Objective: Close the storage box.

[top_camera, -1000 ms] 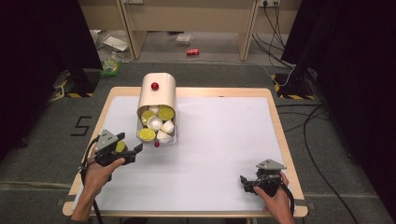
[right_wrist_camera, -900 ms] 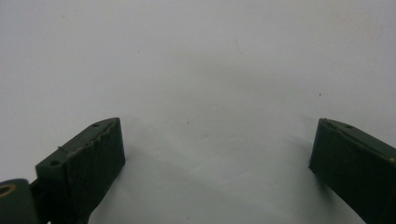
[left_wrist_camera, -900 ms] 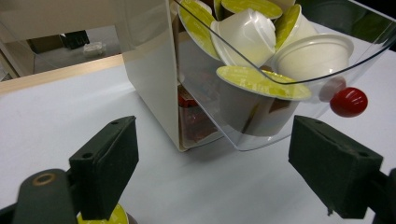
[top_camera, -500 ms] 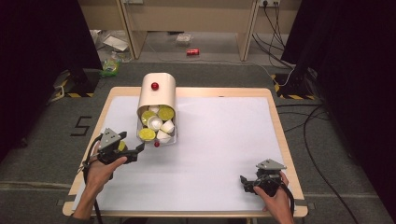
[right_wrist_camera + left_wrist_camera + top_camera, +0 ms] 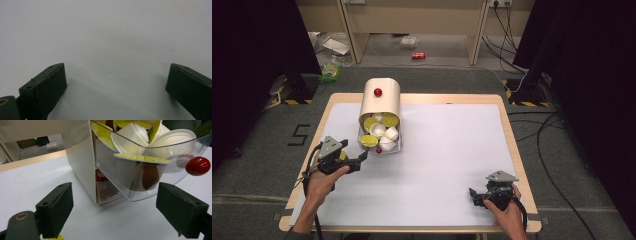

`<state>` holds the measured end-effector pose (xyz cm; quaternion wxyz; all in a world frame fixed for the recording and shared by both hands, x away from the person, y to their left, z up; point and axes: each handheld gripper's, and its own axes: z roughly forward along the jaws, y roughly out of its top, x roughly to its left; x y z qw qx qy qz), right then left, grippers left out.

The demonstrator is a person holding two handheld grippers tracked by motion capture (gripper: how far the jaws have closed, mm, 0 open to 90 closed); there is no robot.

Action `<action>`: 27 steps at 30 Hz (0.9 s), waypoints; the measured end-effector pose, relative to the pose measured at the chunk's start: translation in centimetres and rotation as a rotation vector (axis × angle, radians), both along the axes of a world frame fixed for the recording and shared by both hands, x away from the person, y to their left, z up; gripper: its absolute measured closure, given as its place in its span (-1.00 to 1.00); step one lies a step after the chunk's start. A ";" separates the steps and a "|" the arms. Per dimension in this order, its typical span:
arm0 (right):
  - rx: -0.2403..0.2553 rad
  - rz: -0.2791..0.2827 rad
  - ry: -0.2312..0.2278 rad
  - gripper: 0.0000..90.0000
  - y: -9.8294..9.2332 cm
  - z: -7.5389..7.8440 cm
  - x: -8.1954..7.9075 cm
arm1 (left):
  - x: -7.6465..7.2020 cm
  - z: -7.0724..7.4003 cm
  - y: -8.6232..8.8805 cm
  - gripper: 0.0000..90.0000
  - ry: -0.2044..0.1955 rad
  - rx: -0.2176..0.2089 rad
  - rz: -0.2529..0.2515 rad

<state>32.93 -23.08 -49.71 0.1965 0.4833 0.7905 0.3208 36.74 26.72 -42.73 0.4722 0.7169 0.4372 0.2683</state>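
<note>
Riding low, your left gripper (image 5: 115, 212) view reveals brown capsule bodies in the clear drawer (image 5: 140, 182) of the cream capsule dispenser (image 5: 381, 102), jaws open and empty just before it. Right gripper (image 5: 484, 194) gapes empty over white tabletop (image 5: 452, 150). No legible writing.

Grey carpet floor (image 5: 592, 200), black curtains (image 5: 257, 55)

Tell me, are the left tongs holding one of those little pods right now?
No: in the left gripper view the left tongs stand open with only bare table between them, short of the clear drawer of pods.
</note>
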 end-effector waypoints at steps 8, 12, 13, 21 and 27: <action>0.000 0.001 -0.001 -0.93 0.0 0.0 0.0 | 0.6 0.1 -0.2 -0.70 0.003 0.011 0.010; 0.001 0.000 0.001 -0.93 0.0 0.0 0.0 | 0.9 0.2 -0.3 -0.69 0.006 0.019 0.013; 0.000 0.001 -0.001 -0.93 0.0 0.0 0.0 | 0.9 0.3 -0.3 -0.69 0.006 0.021 0.013; 0.000 0.000 0.000 -0.93 0.0 0.0 0.0 | 1.4 0.4 -0.5 -0.69 0.009 0.035 0.018; 0.000 0.000 0.000 -0.93 0.0 0.0 0.0 | 1.8 0.4 -0.6 -0.69 0.011 0.042 0.022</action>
